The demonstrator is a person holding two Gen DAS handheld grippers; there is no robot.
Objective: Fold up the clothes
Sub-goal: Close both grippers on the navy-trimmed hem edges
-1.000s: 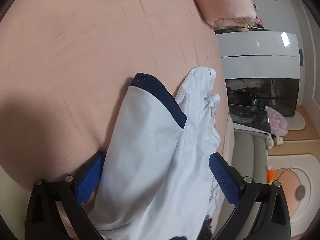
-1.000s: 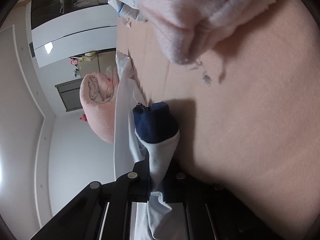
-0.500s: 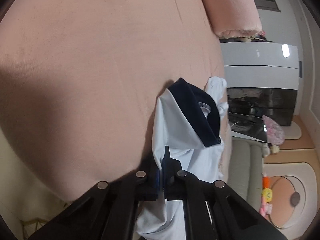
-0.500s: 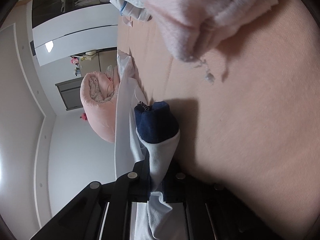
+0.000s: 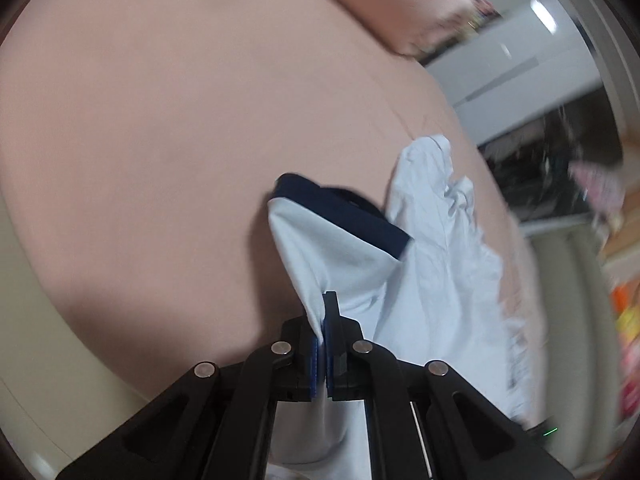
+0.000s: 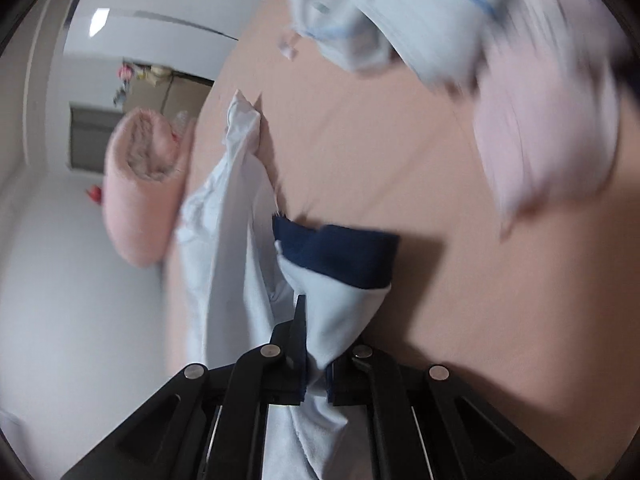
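The pink bed sheet (image 5: 168,128) fills most of both views. On it, near one edge, your pale blue garment (image 5: 440,280) with a navy band (image 5: 344,216) hangs partly lifted, its far end trailing crumpled on the sheet.

Progress, as a judgement: you hold the garment at two points near the navy band, so a fold or a spreading-out is under way. No crisp, flat fold shows yet; the trailing part is rumpled. How many folds it already carries cannot be read from these views.

Left gripper (image 5: 322,328): fingers pinched tight on a ridge of the pale fabric.
Right gripper (image 6: 316,360): closed on a thick bunch of the same garment just below the band.

View differences: only the right wrist shows other clothes, a pale blue piece (image 6: 400,12) and a pink one (image 6: 548,120), blurred, lying further along the sheet. Only the left wrist shows the floor beside the bed.
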